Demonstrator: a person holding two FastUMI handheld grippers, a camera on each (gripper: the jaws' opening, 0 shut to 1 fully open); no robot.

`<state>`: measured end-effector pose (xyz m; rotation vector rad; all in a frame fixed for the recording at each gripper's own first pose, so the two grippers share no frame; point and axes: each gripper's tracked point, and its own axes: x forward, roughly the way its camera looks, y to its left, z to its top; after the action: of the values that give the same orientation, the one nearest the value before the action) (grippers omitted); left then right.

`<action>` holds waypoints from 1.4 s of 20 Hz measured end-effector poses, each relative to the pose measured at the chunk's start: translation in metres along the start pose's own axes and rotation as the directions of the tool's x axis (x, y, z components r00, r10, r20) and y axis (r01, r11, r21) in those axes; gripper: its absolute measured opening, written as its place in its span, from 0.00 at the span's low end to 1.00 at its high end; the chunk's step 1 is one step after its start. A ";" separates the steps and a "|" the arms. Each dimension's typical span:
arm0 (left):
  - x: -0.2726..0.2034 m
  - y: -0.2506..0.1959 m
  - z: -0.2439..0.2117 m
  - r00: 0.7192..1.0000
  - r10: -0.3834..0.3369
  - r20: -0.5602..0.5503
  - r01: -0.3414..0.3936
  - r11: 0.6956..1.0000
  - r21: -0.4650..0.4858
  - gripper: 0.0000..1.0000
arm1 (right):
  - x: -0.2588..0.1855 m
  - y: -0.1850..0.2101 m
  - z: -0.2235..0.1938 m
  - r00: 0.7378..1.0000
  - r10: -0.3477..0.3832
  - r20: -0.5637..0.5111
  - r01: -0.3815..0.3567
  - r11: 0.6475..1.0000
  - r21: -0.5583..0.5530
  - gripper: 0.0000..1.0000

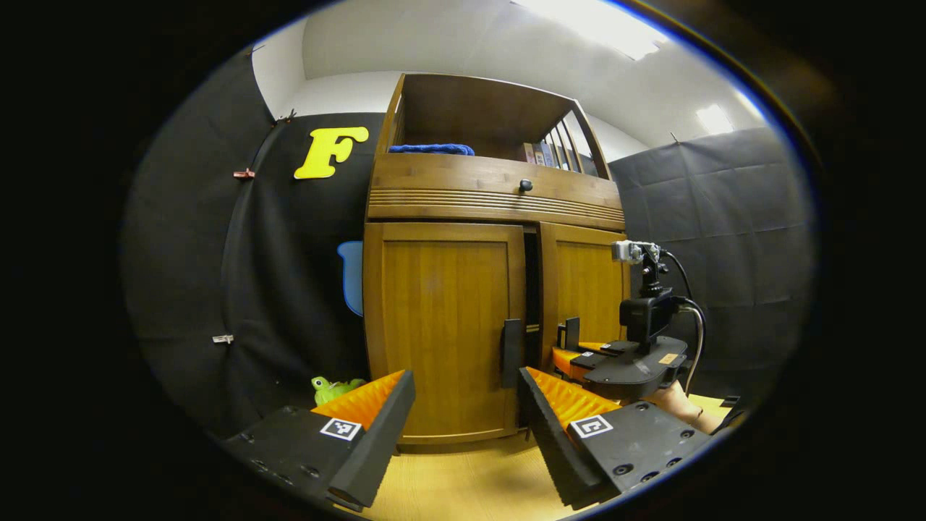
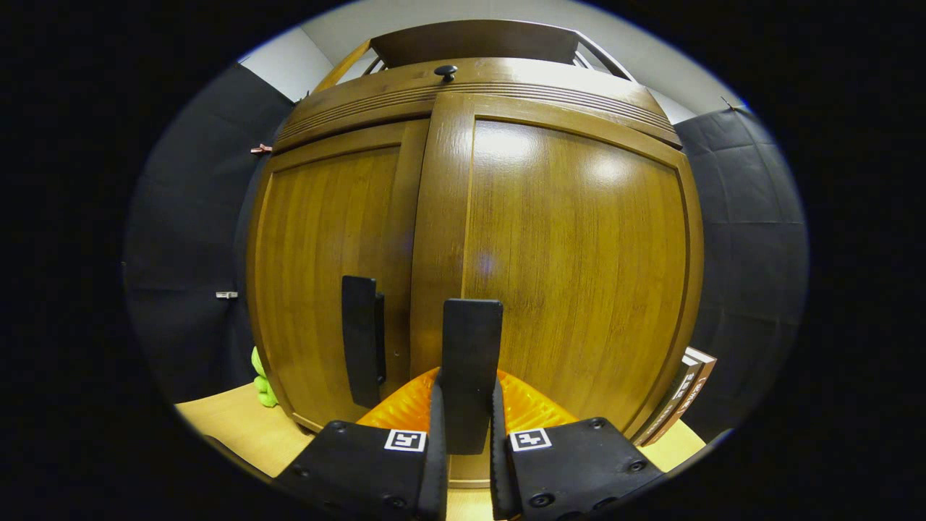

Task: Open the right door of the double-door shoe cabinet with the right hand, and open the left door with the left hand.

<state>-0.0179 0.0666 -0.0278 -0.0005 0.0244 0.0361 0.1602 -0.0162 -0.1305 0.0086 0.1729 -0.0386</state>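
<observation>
**Right door gripped at its handle; left door waiting**

Now, in the left gripper view, the shoe cabinet [image 1: 492, 289] stands on a pale wooden floor [image 1: 470, 485] against the black booth wall. Two doors are visible: the left door [image 1: 441, 325], apparently closed, with one dark upright handle [image 1: 511, 352] at its inner edge, and the right door [image 1: 582, 286], with a dark gap between the two that suggests it is slightly ajar. One drawer with one round knob [image 1: 526, 185] sits above the doors. The left gripper [image 1: 466, 405] hangs in front of the left door with its jaws wide apart, holding nothing. The right gripper [image 1: 571, 340] is farther off, at the right door's handle. One green toy [image 1: 329, 387] lies on the floor at the cabinet's left corner.

Next, in the right gripper view, the right gripper [image 2: 469, 405] has both fingers pressed on the right door's handle [image 2: 472, 362]; the jaws are closed on it. The left door's handle [image 2: 360, 347] stands free beside it. Two books [image 2: 687, 391] lean at the cabinet's right corner.

Technique: the pull should probably follow the door's arc about its outer hinge, with the grip kept square, so the handle does not slip out of the fingers.
</observation>
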 end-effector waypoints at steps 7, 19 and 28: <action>-0.004 -0.024 0.001 0.999 -0.040 0.006 0.040 0.999 -0.007 0.90 | -0.045 -0.013 0.001 0.999 0.048 -0.008 -0.048 0.999 -0.021 0.28; -0.010 -0.057 0.011 0.997 -0.062 0.044 0.063 0.998 -0.028 0.94 | -0.122 -0.056 0.004 1.000 0.024 -0.021 -0.025 0.998 -0.049 0.27; -0.012 -0.094 0.014 0.990 -0.130 0.055 0.132 0.991 -0.018 0.94 | -0.157 -0.096 0.006 0.999 -0.045 -0.022 0.044 0.997 -0.058 0.27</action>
<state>-0.0264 -0.0280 -0.0138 -0.0231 -0.0296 -0.0950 0.0031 -0.1063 -0.0982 -0.0526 0.1971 -0.0780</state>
